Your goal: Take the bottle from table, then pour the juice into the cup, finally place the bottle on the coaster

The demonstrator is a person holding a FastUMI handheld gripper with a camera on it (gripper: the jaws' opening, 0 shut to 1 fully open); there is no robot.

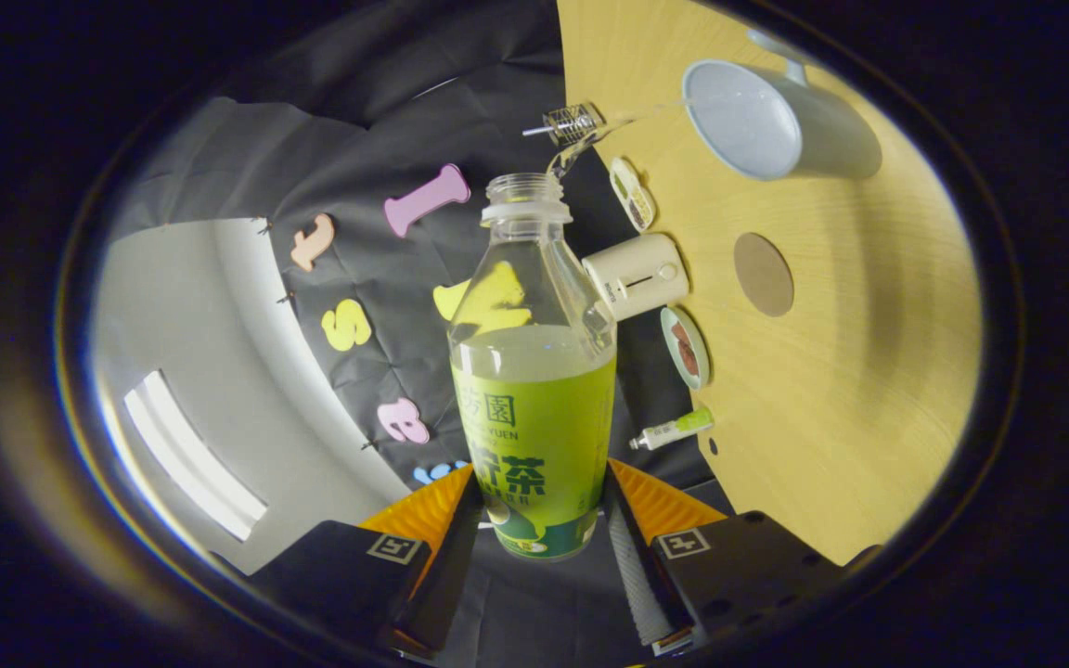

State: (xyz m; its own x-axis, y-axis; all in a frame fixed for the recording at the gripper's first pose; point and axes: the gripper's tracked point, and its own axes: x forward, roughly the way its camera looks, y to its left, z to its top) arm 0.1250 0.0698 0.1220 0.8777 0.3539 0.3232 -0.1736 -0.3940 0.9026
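Clear glossy plastic bottle (534,371), matt wood-grain table (869,371), smooth pale cup (776,121).

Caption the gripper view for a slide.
Claw shut on an uncapped green juice bottle, tilted toward the cup beyond.

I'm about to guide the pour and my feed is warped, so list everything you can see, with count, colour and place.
Clear plastic bottle of green juice: one, uncapped, between the fingers.
Pale blue cup with handle: one, on the wooden table, beyond the bottle.
Round brown coaster: one, on the table, nearer than the cup.
Cream cylindrical appliance: one, at the table's edge.
Small dishes: two, along that edge.
White-and-green tube: one, at the edge.
Hand-held gripper: one, both fingers pressing the bottle.
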